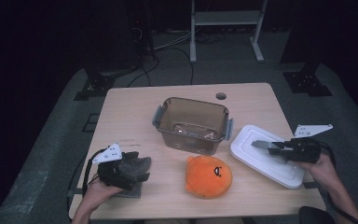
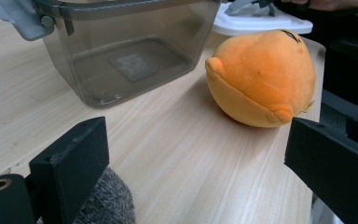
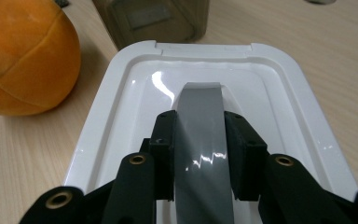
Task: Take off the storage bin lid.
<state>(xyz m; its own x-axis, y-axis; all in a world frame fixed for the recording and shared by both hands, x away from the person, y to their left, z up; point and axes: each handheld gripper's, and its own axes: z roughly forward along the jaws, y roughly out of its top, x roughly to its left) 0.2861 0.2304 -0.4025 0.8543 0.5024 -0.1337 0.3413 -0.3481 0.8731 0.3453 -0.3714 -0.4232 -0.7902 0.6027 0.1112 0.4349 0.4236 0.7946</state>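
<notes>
A white lid [image 1: 265, 163] lies on the table's right side, tipped a little, and a grey handle strip [image 3: 199, 102] runs along its middle. My right gripper [image 1: 276, 148] is shut on that handle, its jaws pressing both sides of the strip [image 3: 200, 122]. An orange plush toy [image 1: 209, 176] sits near the front centre, just left of the lid [image 3: 121, 93]. Behind it stands a smoky see-through box [image 1: 193, 123] with grey latches and no lid on. At the front left, my left gripper [image 1: 143, 173] rests open, jaws wide [image 2: 196, 154] and facing the plush [image 2: 263, 77].
A grey fuzzy cloth [image 1: 135, 162] lies under the left gripper, its edge showing below one jaw [image 2: 105, 200]. The table has a cable hole [image 1: 221, 96] at its far edge. A white metal frame [image 1: 226, 18] and cables stand on the dark floor beyond.
</notes>
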